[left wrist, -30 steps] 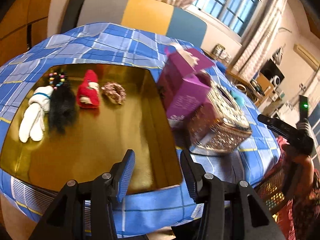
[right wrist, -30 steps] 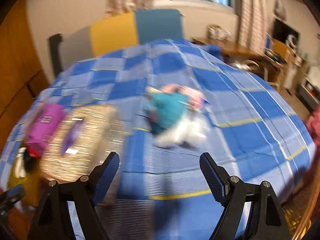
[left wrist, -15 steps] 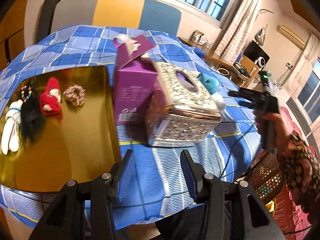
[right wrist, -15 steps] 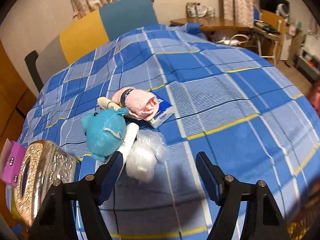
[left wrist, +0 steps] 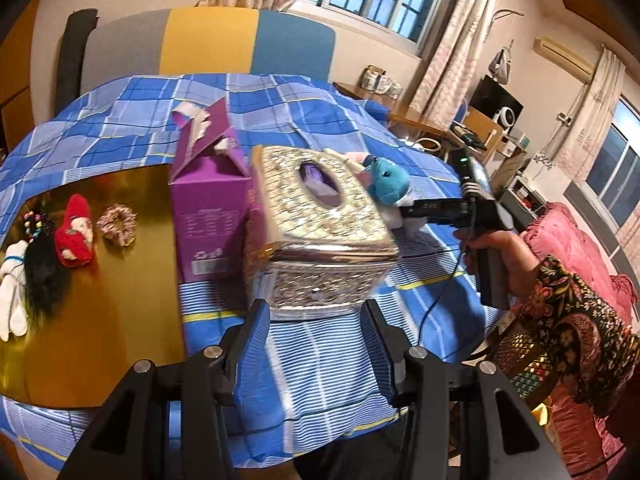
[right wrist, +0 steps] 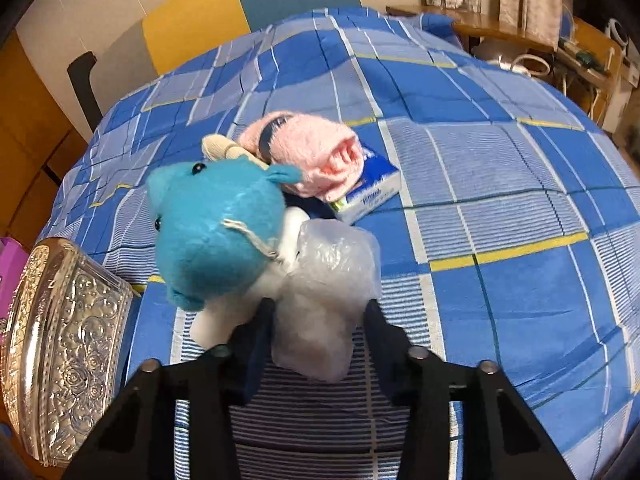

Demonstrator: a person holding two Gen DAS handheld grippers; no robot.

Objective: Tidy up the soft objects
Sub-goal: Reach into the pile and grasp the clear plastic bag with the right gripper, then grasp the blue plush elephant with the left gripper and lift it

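The right hand-held gripper point(right wrist: 318, 322) has just been closing; its jaws now press both sides of the clear plastic bag point(right wrist: 328, 280), which lies on the worktop point(right wrist: 500, 208) just right of the silver tissue box point(right wrist: 66, 328), touching the blue plush toy point(right wrist: 216, 236). The left hand-held gripper point(left wrist: 316, 332) hangs half open and empty in front of that box.

Your right gripper point(right wrist: 318, 320) has dropped to the crinkly white plastic bundle point(right wrist: 328, 284) beside the blue plush point(right wrist: 216, 236), jaws just closing around it (left view swung off the gold tray point(left wrist: 96, 320))
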